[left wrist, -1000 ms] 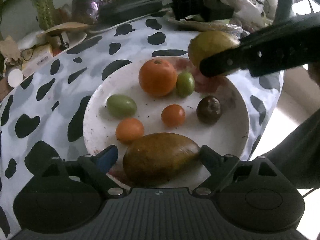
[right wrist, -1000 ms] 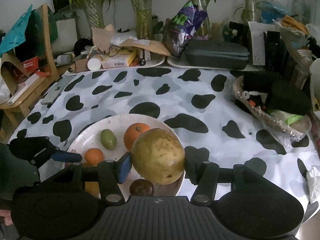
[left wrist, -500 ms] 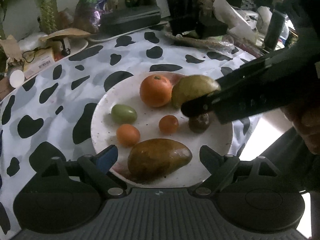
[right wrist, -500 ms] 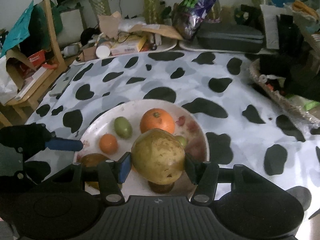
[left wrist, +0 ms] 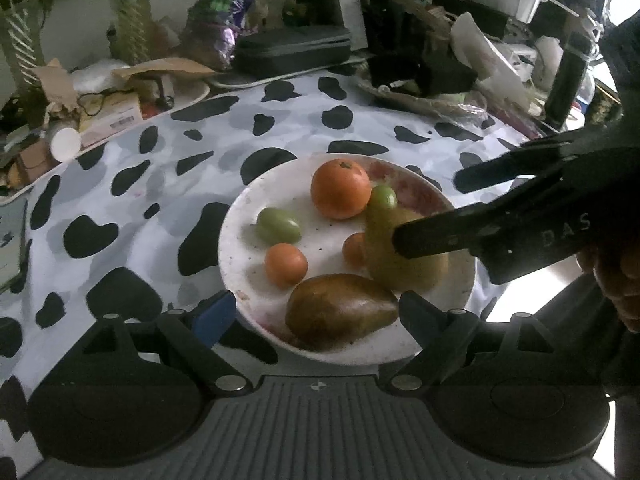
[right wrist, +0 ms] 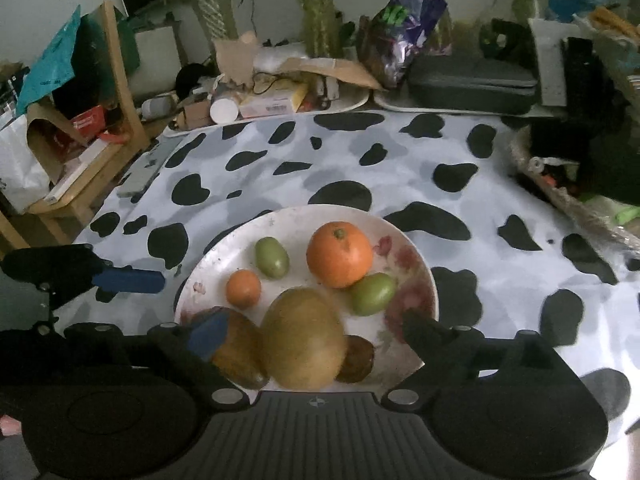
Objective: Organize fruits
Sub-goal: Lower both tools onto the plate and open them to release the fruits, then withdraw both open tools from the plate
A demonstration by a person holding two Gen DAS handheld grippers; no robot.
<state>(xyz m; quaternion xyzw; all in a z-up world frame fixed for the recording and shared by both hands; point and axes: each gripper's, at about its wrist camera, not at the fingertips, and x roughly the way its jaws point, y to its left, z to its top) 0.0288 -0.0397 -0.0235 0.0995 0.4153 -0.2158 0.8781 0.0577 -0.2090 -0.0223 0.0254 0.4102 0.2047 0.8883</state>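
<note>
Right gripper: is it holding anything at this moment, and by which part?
Nothing. The right gripper has just been opening; the yellow-green pear lies between its spread fingers on the plate, pads off it.

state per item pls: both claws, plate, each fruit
right claw: open, jaws just opened, straddling the pear, pads clear of it
left claw: open, empty, near plate edge
pear: lying on the plate
plate: flat on the spotted cloth, holding all the fruit
large orange: on plate, stem end up
mango: on its side at the plate's near edge
green fruits: two, on plate
</note>
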